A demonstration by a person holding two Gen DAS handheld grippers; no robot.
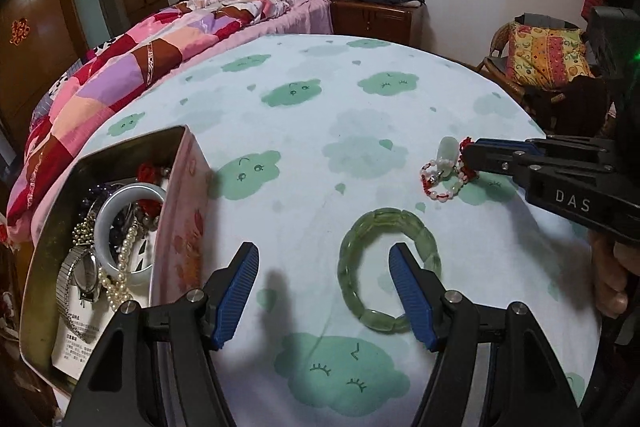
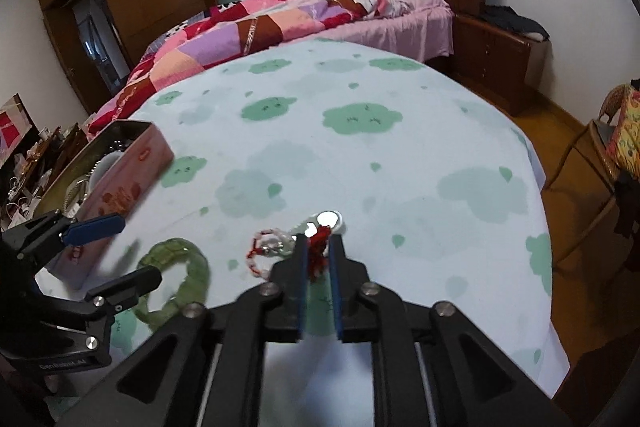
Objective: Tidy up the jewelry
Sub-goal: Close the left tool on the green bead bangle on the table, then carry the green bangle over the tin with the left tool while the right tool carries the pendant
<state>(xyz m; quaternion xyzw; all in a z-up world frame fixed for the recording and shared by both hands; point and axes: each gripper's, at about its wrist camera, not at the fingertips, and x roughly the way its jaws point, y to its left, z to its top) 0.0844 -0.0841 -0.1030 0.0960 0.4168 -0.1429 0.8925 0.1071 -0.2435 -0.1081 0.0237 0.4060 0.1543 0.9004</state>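
My left fingers (image 1: 324, 267) stand wide apart over the green bangle (image 1: 390, 269), which lies flat on the cloud-print bench (image 1: 320, 131) beside the tin box (image 1: 176, 227). My right fingers (image 2: 318, 247) are a little apart around the red tassel of the beaded bracelet (image 2: 266, 251), which lies on the bench.
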